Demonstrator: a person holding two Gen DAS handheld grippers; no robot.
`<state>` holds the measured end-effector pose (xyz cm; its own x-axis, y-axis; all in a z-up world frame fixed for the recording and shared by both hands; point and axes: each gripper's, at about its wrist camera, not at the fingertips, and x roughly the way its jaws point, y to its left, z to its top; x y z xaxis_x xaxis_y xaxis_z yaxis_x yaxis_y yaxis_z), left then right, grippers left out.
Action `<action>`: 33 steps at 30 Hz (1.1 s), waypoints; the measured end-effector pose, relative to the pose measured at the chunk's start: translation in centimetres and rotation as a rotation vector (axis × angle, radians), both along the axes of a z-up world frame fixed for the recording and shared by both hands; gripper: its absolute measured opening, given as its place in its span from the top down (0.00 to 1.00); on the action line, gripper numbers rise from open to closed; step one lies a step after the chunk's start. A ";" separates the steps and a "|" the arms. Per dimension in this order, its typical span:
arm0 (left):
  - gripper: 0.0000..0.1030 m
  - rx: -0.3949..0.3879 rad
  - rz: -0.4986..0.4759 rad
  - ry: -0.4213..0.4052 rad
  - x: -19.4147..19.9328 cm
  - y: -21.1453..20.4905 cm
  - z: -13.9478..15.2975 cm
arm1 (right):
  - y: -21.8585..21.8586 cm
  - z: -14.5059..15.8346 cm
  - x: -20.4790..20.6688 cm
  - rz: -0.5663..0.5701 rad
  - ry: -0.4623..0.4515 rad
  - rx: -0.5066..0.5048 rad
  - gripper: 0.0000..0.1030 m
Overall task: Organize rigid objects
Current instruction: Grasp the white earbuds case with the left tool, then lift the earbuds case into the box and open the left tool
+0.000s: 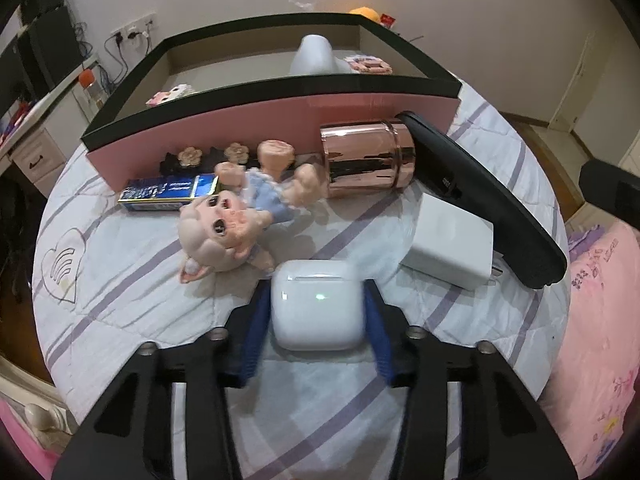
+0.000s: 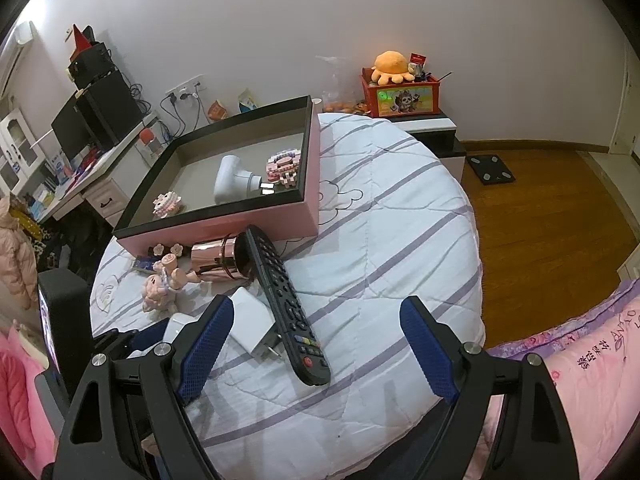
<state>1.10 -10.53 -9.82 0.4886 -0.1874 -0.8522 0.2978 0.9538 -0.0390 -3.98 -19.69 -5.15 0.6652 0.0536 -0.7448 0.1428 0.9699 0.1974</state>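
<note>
Left claw [image 1: 318,312] clamped on earbud case [image 1: 316,308], pads on both sides. Lift straight, clear doll [image 1: 224,232] ahead-left, carry to box [image 1: 272,108] ahead. Right claw [image 2: 316,356] wide open, empty.

A plain pale wall [image 2: 360,12] closes the room at twelve o'clock, a wooden floor [image 2: 552,216] spreads at three, a cluttered white desk [image 2: 100,196] with dark speakers [image 2: 108,116] stands at ten, and a low cabinet [image 2: 432,128] sits near one o'clock.
</note>
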 end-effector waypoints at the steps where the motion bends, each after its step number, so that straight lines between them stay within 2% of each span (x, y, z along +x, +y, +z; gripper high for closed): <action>1: 0.57 -0.006 0.000 0.004 0.1 0.5 0.2 | 0.2 0.0 0.0 0.004 0.000 -0.001 0.16; 11: 0.57 -0.030 0.017 0.007 -0.1 2.0 1.0 | 0.8 0.4 -0.1 0.012 -0.003 -0.012 0.16; 18: 0.57 -0.066 0.044 -0.035 0.2 4.0 4.2 | 1.4 0.8 0.6 0.026 -0.007 -0.017 0.16; 28: 0.57 -0.077 0.112 -0.139 6.2 6.4 9.3 | 2.8 2.1 4.1 0.069 -0.028 -0.038 0.16; 33: 0.57 -0.062 0.122 -0.147 10.6 6.2 9.3 | 3.2 2.8 7.3 0.082 -0.042 -0.049 0.16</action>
<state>11.68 -4.36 -0.55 0.6288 -0.1694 -0.7589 0.1873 0.9802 -0.0636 3.34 -16.45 -2.32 0.6910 0.0738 -0.7190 0.0546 0.9866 0.1537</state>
